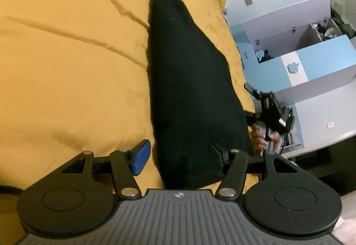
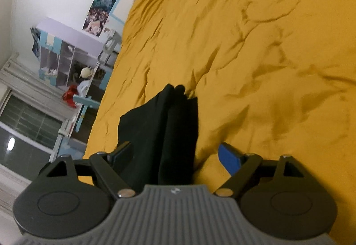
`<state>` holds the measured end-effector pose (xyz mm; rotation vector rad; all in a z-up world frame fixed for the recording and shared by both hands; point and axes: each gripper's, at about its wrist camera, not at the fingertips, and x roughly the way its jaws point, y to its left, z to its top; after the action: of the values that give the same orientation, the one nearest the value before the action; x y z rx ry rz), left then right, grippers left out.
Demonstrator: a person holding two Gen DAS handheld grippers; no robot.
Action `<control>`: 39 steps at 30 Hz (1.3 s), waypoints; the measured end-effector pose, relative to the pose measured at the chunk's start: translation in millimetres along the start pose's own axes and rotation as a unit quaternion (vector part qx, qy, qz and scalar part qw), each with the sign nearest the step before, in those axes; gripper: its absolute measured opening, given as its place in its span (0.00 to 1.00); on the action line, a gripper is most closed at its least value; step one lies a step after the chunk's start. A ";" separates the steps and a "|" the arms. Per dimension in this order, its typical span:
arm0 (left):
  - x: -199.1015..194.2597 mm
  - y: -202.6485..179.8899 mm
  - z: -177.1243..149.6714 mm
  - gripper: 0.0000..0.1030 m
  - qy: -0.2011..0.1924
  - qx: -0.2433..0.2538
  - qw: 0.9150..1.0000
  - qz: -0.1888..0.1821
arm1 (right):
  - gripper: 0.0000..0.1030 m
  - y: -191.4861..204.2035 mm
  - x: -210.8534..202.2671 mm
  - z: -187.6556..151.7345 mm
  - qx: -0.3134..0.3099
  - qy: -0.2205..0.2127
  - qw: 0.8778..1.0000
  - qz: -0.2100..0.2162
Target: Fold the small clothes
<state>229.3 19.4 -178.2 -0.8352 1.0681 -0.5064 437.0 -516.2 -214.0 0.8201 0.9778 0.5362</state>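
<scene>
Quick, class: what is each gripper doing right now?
Left gripper: open, long black folded cloth garment between its fingers, not pinched.
Right gripper: open, same garment between them, unpinched.

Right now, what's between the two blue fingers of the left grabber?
In the left wrist view, the black garment lies on the yellow bedspread between the open left gripper's fingers.

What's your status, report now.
Left gripper open, right gripper open. Black garment folded narrow on yellow bedspread, between both sets of fingers, unclamped. Nothing in the way.

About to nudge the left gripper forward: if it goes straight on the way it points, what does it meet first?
Most likely the black garment, lying between the open left gripper fingers on the yellow bedcover; depth is uncertain.
</scene>
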 end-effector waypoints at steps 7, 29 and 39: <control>27.6 -3.3 1.7 0.69 0.050 0.001 0.999 -0.021 | 0.80 7.6 51.5 14.9 -0.025 0.055 0.998 0.013; 36.1 0.7 -5.8 0.68 0.072 -0.045 0.994 -0.074 | 0.80 11.1 119.9 35.5 -0.010 0.066 0.997 0.038; 64.5 -13.8 1.5 0.62 0.083 -0.034 0.994 -0.055 | 0.81 16.6 123.6 31.3 -0.012 0.057 0.998 0.030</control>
<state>257.8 -34.9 -202.6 -0.9290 1.2009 -0.6436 522.1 -428.4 -253.7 0.8071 1.0521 0.6513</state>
